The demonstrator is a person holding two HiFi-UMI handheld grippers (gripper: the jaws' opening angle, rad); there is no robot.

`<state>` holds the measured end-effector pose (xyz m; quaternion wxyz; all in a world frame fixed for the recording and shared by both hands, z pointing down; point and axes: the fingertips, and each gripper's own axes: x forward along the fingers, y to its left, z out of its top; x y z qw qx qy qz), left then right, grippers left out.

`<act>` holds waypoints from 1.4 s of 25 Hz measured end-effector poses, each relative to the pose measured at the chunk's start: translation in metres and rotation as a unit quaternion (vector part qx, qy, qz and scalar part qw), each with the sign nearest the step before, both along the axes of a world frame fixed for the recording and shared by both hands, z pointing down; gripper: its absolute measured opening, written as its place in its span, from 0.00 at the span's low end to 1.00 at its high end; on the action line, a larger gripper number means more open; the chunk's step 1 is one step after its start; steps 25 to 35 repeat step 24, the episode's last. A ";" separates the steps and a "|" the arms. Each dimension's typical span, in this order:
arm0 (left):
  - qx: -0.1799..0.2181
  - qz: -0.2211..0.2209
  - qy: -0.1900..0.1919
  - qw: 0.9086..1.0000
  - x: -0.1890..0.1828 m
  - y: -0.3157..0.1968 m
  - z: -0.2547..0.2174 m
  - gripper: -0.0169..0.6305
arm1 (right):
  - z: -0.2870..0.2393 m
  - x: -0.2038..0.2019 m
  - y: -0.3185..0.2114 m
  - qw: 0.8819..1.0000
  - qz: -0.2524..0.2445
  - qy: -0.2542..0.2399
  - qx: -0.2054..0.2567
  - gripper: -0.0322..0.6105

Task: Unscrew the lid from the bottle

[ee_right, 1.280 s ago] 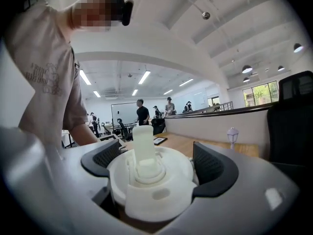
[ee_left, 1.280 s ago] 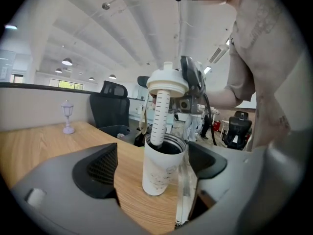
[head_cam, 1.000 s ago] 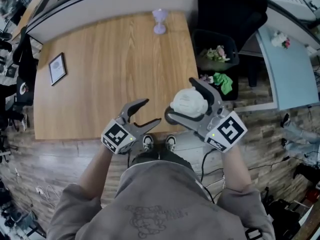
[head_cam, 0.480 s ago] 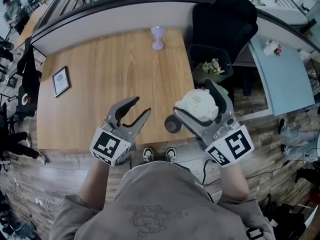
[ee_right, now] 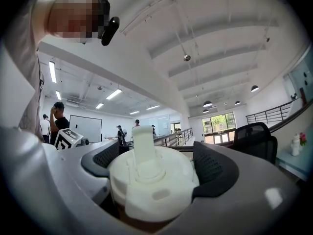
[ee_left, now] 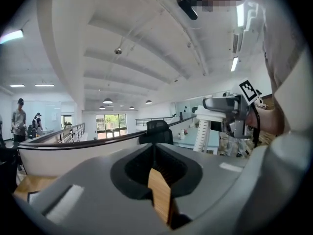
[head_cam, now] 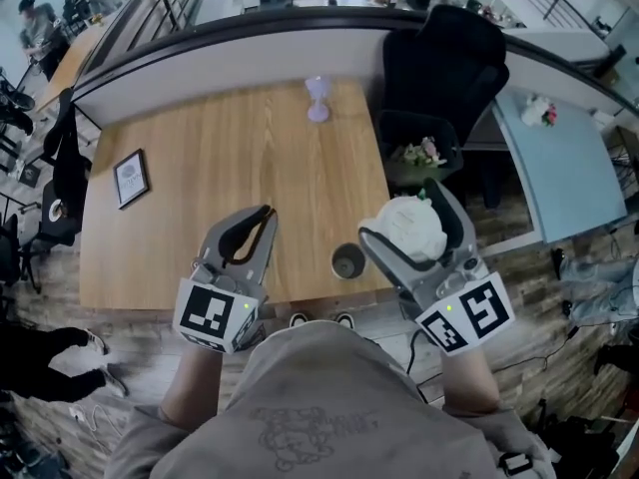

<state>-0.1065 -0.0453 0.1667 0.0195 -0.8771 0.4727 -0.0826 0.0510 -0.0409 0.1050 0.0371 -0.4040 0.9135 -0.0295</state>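
Head view: the wooden table (head_cam: 200, 168) fills the upper left and middle of the frame. At lower right, the right gripper (head_cam: 397, 211) is clamped on the white spouted lid (head_cam: 404, 228), held above the table's near right corner. At lower left, the left gripper (head_cam: 262, 213) is closing, its jaws almost together with nothing between them. Between the two, a dark round vessel (head_cam: 347, 261) stands at the table's near edge.

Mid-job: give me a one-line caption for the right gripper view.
Right tongs gripping the white spouted lid from both sides.
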 end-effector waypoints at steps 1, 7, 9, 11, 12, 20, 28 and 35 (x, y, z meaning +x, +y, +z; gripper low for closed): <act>0.003 -0.002 0.004 1.000 -0.001 0.001 -0.002 0.03 | 0.001 -0.001 0.002 1.000 -0.002 -0.002 -0.004 0.81; 0.009 -0.019 -0.001 1.000 -0.010 0.009 -0.005 0.03 | 0.005 -0.003 0.010 1.000 -0.007 -0.001 -0.018 0.81; 0.010 -0.022 -0.005 1.000 -0.011 0.013 -0.005 0.03 | 0.006 -0.003 0.013 1.000 -0.007 0.000 -0.022 0.81; 0.008 -0.027 -0.003 1.000 -0.014 0.017 -0.004 0.03 | 0.007 -0.004 0.016 1.000 -0.008 0.001 -0.022 0.81; 0.007 -0.028 -0.002 1.000 -0.014 0.018 -0.004 0.03 | 0.007 -0.004 0.018 1.000 -0.008 0.003 -0.022 0.81; 0.001 -0.029 -0.008 1.000 -0.013 0.026 0.000 0.03 | 0.011 -0.001 0.026 1.000 -0.008 0.004 -0.027 0.81; 0.003 -0.029 -0.007 1.000 -0.015 0.028 -0.002 0.03 | 0.014 0.000 0.028 1.000 -0.005 0.006 -0.028 0.81; 0.003 -0.029 -0.007 1.000 -0.015 0.028 -0.002 0.03 | 0.014 0.000 0.028 1.000 -0.005 0.006 -0.028 0.81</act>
